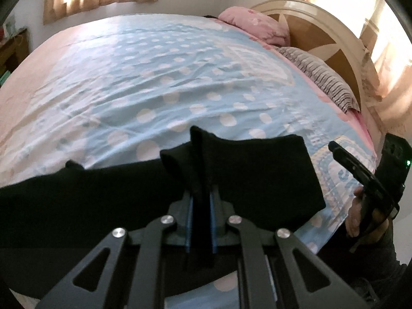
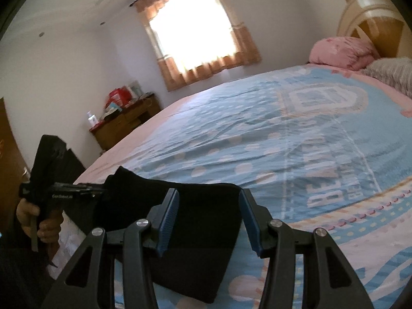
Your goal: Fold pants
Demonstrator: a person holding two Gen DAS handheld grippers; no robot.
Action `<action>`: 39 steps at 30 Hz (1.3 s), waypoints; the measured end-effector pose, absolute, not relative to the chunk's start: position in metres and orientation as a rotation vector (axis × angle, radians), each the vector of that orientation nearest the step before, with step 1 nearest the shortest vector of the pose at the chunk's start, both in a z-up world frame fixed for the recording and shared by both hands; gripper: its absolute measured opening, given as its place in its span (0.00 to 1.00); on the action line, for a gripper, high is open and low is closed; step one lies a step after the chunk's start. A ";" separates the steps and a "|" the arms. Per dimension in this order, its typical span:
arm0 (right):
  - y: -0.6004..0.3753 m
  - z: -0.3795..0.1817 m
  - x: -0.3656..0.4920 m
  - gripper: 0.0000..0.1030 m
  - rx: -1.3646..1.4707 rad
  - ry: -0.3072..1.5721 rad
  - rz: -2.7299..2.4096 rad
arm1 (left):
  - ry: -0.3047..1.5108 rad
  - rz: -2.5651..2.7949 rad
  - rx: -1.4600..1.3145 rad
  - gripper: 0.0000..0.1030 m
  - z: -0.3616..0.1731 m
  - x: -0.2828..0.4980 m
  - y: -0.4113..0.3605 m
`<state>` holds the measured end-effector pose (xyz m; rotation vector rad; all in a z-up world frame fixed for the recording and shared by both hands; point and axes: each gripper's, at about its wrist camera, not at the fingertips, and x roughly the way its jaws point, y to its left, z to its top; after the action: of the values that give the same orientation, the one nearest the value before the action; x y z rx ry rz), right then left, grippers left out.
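Observation:
Black pants [image 1: 108, 195] lie along the near edge of the bed. My left gripper [image 1: 201, 200] is shut on a pinched fold of the pants, which stands up between its blue pads. In the right wrist view the pants [image 2: 200, 234] lie folded under my right gripper [image 2: 208, 221], which is open above the cloth with its jaws wide apart. The left gripper [image 2: 97, 189] shows at the left there, gripping the pants' far end. The right gripper [image 1: 334, 146] shows at the right of the left wrist view.
The bed has a blue and pink dotted cover [image 1: 180, 82]. A pink pillow [image 1: 255, 25] and a grey striped pillow [image 1: 324, 82] lie by the wooden headboard [image 1: 334, 41]. A wooden bedside cabinet [image 2: 123, 121] with clutter stands under the curtained window [image 2: 195, 31].

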<state>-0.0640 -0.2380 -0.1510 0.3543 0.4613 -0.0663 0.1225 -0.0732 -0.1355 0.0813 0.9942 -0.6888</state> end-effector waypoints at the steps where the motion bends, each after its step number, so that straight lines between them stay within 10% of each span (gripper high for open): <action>1: -0.236 -0.151 -0.064 0.49 0.347 0.460 -0.057 | 1.000 -0.681 0.072 0.11 -0.138 0.124 -0.070; 25: -0.188 -0.174 -0.040 0.50 0.220 0.624 0.160 | 1.074 -0.563 0.020 0.12 -0.170 0.139 -0.033; 39: -0.210 -0.168 -0.016 0.54 0.253 0.686 0.107 | 1.009 -0.483 0.126 0.46 -0.169 0.129 -0.029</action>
<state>-0.0163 -0.2098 -0.1675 0.2531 0.6857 0.1070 0.1295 -0.0294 -0.1691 0.1255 1.0094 -0.4830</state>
